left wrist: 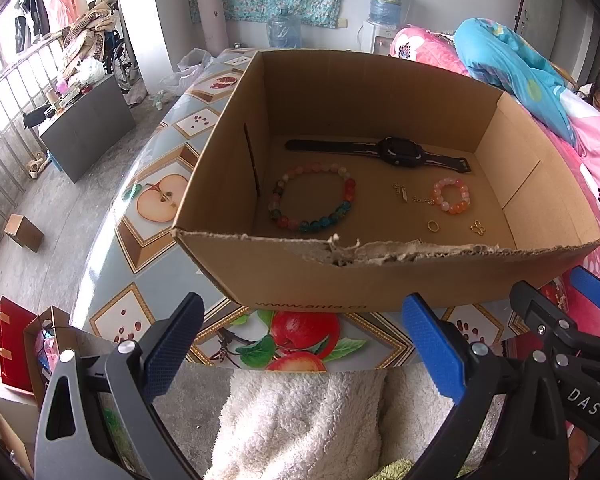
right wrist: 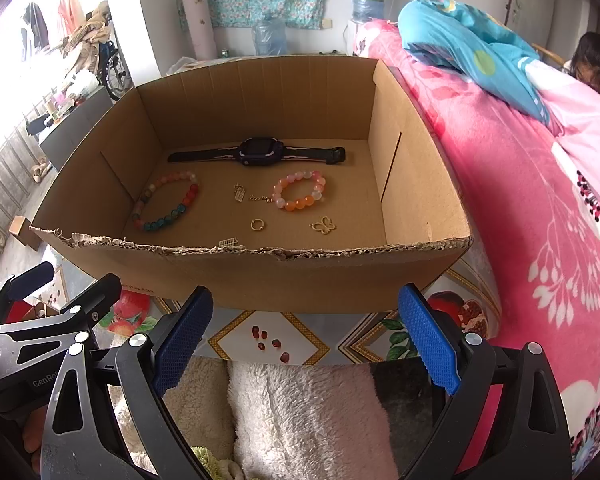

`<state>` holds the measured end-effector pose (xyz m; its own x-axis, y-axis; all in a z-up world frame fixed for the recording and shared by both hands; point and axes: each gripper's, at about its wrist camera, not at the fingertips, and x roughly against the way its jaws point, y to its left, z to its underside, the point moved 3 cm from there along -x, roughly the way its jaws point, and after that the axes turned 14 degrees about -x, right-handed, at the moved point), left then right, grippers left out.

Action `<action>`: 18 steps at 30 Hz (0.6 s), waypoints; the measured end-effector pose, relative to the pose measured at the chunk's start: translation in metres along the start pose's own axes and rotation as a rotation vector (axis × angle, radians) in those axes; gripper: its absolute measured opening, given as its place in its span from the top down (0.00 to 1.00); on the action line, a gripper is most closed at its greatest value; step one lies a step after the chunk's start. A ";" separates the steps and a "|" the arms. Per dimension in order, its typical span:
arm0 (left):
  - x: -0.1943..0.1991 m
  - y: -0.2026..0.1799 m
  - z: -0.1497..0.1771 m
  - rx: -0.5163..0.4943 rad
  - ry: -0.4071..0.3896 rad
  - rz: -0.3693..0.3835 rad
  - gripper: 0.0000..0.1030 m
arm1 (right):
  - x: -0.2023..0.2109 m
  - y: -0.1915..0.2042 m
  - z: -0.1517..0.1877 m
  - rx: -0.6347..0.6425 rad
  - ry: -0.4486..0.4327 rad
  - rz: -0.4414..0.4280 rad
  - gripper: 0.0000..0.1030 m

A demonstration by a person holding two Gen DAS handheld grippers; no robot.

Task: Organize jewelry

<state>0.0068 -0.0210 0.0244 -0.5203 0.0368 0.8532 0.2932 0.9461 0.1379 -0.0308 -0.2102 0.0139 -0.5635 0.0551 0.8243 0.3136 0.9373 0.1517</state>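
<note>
The left gripper (left wrist: 300, 348) has its blue fingers (left wrist: 430, 344) spread wide, holding nothing. The right gripper (right wrist: 306, 340) is spread wide too, with nothing between its fingers (right wrist: 426, 340). Straight ahead of both pairs of fingers, a brown cardboard box with a torn front edge (right wrist: 260, 276) sits on the fruit-pattern worktop (right wrist: 268, 340). Inside the box, farthest from the fingers, lies a black wristwatch (right wrist: 256, 152). Nearer are a big many-coloured bead bracelet (right wrist: 166, 206), a small pink and orange bead bracelet (right wrist: 299, 191), a small gold ring (right wrist: 257, 224) and a gold butterfly charm (right wrist: 323, 227).
</note>
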 end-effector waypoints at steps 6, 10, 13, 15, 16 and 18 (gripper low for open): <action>0.000 0.000 0.000 -0.001 -0.001 -0.001 0.06 | 0.000 0.000 0.000 0.001 0.001 0.000 0.13; 0.000 0.000 0.000 0.000 -0.001 0.000 0.06 | 0.000 -0.001 -0.001 0.002 0.000 -0.001 0.13; 0.000 0.000 0.000 0.000 -0.002 -0.002 0.06 | -0.001 -0.001 0.000 0.001 0.001 -0.001 0.13; 0.000 0.000 0.000 0.000 -0.001 -0.001 0.06 | -0.001 -0.001 0.000 0.002 0.001 -0.001 0.13; 0.000 0.000 0.000 0.000 -0.001 -0.001 0.06 | 0.000 -0.001 0.000 0.002 0.001 -0.001 0.13; 0.000 0.000 0.000 -0.001 -0.001 -0.001 0.06 | -0.001 -0.001 -0.001 0.003 0.001 -0.002 0.13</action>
<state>0.0065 -0.0208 0.0244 -0.5217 0.0358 0.8524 0.2929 0.9459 0.1395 -0.0303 -0.2117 0.0135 -0.5634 0.0529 0.8245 0.3104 0.9384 0.1519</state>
